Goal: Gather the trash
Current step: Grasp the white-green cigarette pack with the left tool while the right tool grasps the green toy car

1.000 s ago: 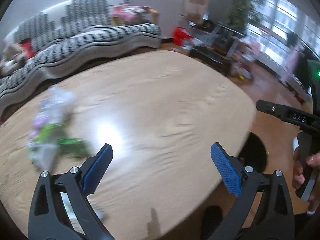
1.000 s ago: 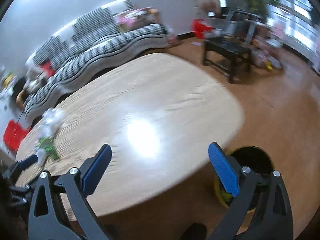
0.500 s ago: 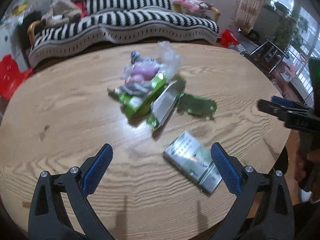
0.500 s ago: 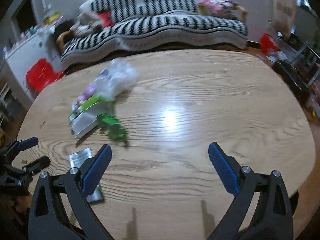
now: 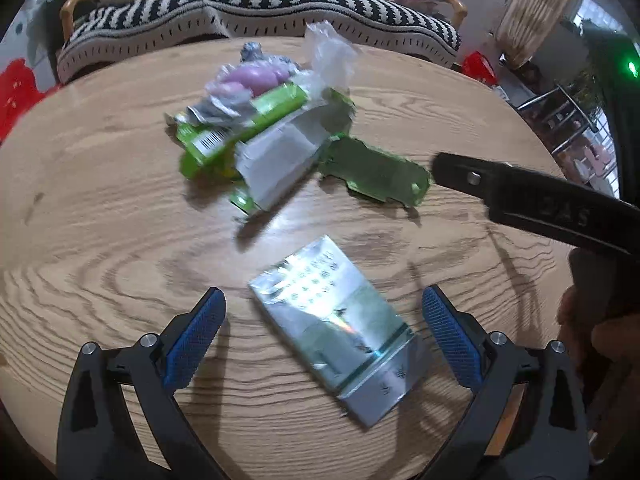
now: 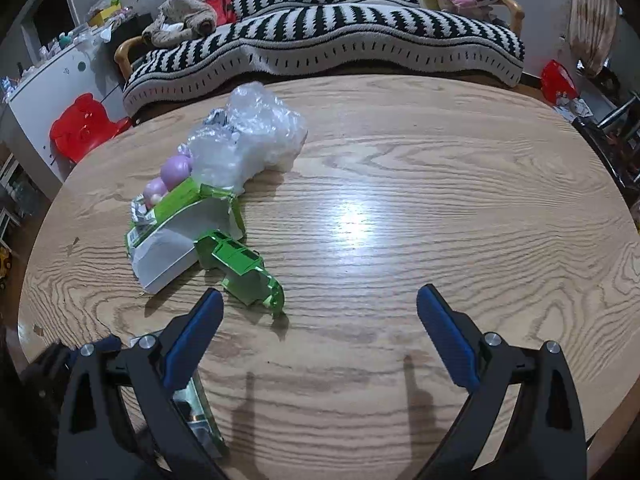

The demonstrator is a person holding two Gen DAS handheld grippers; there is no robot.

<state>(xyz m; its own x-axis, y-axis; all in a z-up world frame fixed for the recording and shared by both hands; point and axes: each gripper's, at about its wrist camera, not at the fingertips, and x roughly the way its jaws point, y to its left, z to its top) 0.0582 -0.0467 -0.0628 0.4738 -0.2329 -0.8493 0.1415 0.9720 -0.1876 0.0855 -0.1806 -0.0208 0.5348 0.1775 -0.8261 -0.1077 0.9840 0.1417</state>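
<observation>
My left tongs hang wide open over the oval wooden counter, gripping nothing, their blue pads straddling a flat silver foil packet that lies near the counter's near edge. My right tongs are equally wide open and empty, poised above bare wood just beside a torn green plastic tray. Beyond it sits the main heap: a green and white carton, lilac egg-shaped pieces and a wad of clear plastic wrap, all touching or overlapping. I judge every piece light; the foil packet looks thin, slick and lying flush, so I would pinch it across its short width or tease up a corner first, since the pads may skate over it. The green tray looks springy and sharp-edged, best taken on a raised rim; the wrap is soft and will crush anywhere, though it may drag neighbours along. The lilac pieces could roll if the carton shifts. The counter's right half is open wood, giving my right tongs free room, while the two tools sit close together over the packet, a crowding risk. A striped sofa stands behind the far edge, well apart from the trash.
</observation>
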